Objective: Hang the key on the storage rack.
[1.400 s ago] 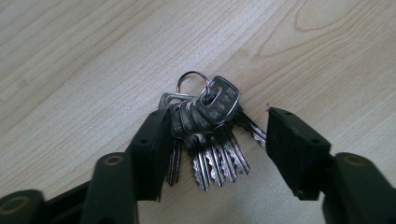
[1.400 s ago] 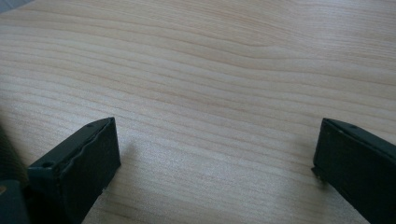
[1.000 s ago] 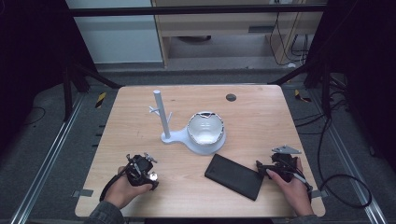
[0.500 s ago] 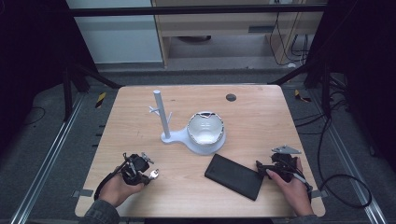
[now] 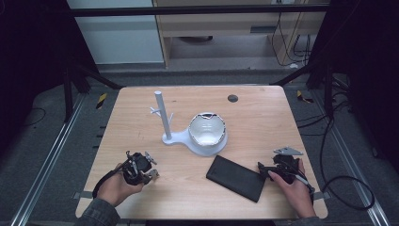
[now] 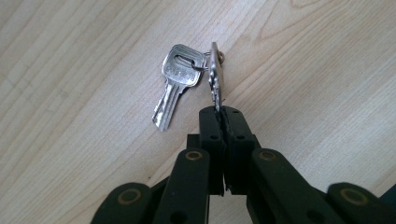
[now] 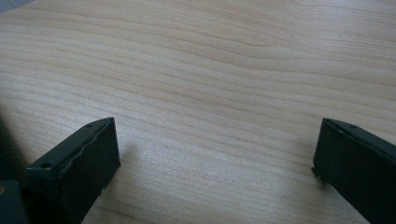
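In the left gripper view, the left tongs (image 6: 219,114) had just been closing and were clamped on a key (image 6: 215,77) standing on edge between their tips at the centre of the frame. A second key (image 6: 175,81), joined to it by a ring, lay flat on the worktop (image 6: 70,56) just to its left. In the high view, these tongs (image 5: 149,170) sat at the lower left. The right tongs (image 7: 215,154) stood wide apart with bare wood between them; in the high view they (image 5: 263,170) sat at the lower right, beside a black case (image 5: 236,177). Farther up, at the centre, stood a white stand (image 5: 162,115) and a bowl (image 5: 207,132).
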`<act>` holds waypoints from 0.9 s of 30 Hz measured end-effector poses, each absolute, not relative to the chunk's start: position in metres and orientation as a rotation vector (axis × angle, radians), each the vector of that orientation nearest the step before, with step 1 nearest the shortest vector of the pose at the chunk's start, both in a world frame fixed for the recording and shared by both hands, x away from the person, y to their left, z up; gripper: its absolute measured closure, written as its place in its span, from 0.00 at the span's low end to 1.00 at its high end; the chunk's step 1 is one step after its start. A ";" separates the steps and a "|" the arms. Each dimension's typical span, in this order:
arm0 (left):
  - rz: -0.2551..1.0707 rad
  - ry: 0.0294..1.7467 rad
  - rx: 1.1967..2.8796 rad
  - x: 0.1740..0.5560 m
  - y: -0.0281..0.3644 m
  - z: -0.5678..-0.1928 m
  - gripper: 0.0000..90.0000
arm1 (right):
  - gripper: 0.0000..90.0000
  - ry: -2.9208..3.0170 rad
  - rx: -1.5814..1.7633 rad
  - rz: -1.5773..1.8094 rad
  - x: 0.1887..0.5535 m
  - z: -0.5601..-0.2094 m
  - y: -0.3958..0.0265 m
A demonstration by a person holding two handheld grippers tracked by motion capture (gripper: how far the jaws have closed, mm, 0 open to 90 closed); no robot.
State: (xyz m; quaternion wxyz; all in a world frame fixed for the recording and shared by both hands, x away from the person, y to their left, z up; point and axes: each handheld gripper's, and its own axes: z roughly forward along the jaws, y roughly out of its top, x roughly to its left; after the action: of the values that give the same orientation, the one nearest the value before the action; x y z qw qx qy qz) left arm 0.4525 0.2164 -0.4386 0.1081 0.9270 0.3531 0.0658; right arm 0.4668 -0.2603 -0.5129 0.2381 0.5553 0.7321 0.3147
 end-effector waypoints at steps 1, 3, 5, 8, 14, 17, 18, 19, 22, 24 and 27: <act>0.204 1.040 2.721 0.453 0.217 -0.434 0.98 | 0.01 2.006 1.522 0.862 0.467 -0.513 -0.260; 0.202 1.032 2.728 0.454 0.217 -0.429 0.98 | 0.01 2.005 1.522 0.862 0.467 -0.513 -0.260; 0.206 1.024 2.732 0.455 0.218 -0.420 0.98 | 0.00 2.005 1.521 0.861 0.467 -0.513 -0.260; 0.199 1.002 2.762 0.455 0.218 -0.411 0.98 | 0.00 2.005 1.521 0.860 0.467 -0.513 -0.260; 0.196 0.983 2.762 0.457 0.218 -0.401 0.98 | 0.00 2.005 1.524 0.861 0.467 -0.513 -0.260; 0.220 0.967 2.759 0.457 0.219 -0.383 0.98 | 0.00 2.005 1.523 0.860 0.467 -0.513 -0.260; 0.219 0.953 2.761 0.457 0.218 -0.376 0.98 | 0.00 2.006 1.522 0.859 0.467 -0.513 -0.260; 0.219 0.953 2.761 0.457 0.218 -0.376 0.98 | 0.00 2.006 1.522 0.859 0.467 -0.513 -0.260; 0.239 0.911 2.763 0.457 0.215 -0.349 0.98 | 0.00 2.005 1.523 0.860 0.467 -0.513 -0.260; 0.236 0.901 2.762 0.457 0.215 -0.342 0.98 | 0.00 2.005 1.524 0.857 0.467 -0.513 -0.260; 0.254 0.883 2.749 0.459 0.215 -0.316 0.98 | 0.00 2.005 1.528 0.857 0.467 -0.513 -0.259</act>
State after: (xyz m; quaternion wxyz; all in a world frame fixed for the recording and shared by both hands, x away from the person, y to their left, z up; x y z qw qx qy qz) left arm 0.4590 0.2151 -0.3162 0.1214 0.9414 0.3024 0.0869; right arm 0.4667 -0.2594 -0.5128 0.2374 0.5574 0.7316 0.3126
